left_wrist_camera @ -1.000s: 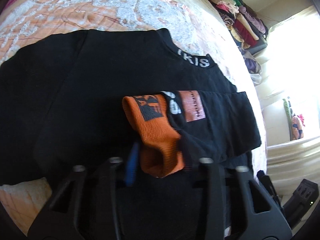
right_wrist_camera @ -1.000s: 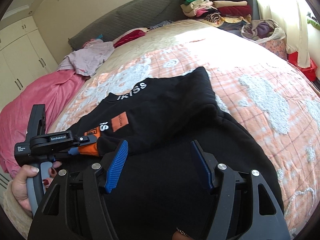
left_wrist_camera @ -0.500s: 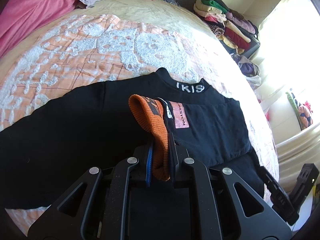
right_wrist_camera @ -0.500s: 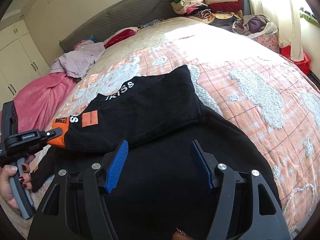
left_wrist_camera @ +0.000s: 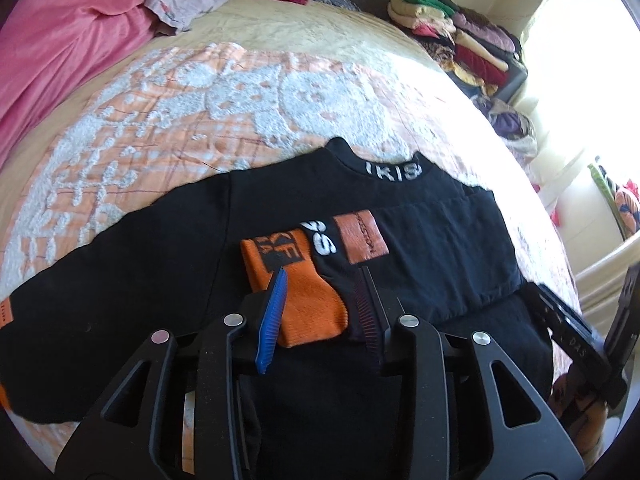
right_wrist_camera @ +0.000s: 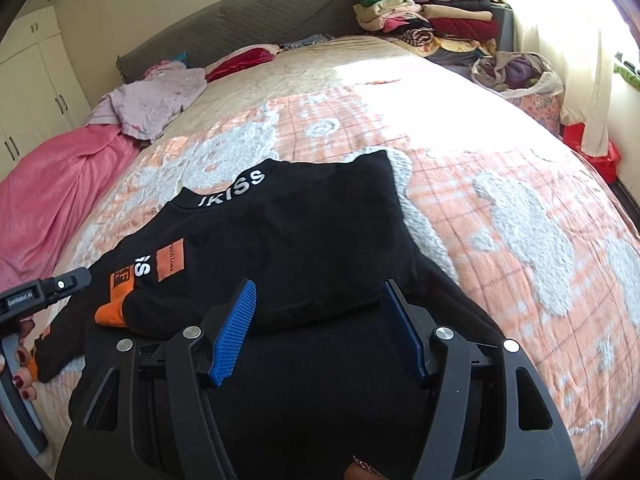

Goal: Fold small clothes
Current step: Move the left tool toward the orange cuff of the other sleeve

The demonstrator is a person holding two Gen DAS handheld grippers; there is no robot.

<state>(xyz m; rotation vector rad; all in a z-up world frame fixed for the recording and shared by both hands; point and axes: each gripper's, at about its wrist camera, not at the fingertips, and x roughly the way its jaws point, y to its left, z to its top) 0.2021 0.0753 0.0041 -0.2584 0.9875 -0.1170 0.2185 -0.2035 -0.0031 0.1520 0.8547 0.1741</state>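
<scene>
A small black sweatshirt [left_wrist_camera: 160, 248] with white collar lettering lies flat on the bedspread; its body also fills the middle of the right wrist view [right_wrist_camera: 304, 240]. One sleeve is folded across the chest, and its orange cuff [left_wrist_camera: 304, 300] rests between the fingers of my left gripper [left_wrist_camera: 323, 272]. Those jaws are opening, and the pads stand clear of the cuff. From the right wrist view the cuff [right_wrist_camera: 114, 308] lies just right of that gripper's tip [right_wrist_camera: 76, 278]. My right gripper [right_wrist_camera: 320, 286] hovers open over the folded sleeve, holding nothing.
The orange and white bedspread [right_wrist_camera: 500, 208] stretches far and right. A pink blanket [left_wrist_camera: 52, 40] and lilac garments [right_wrist_camera: 152, 96] lie at the far left. Stacked folded clothes [right_wrist_camera: 432, 12] stand beyond the bed, with a bag of laundry [right_wrist_camera: 520, 76] beside it.
The left gripper lifted the orange cuff while shut on it, then its jaws parted and the cuff now lies flat on the shirt. The right gripper slid sideways over the shirt, staying open.
</scene>
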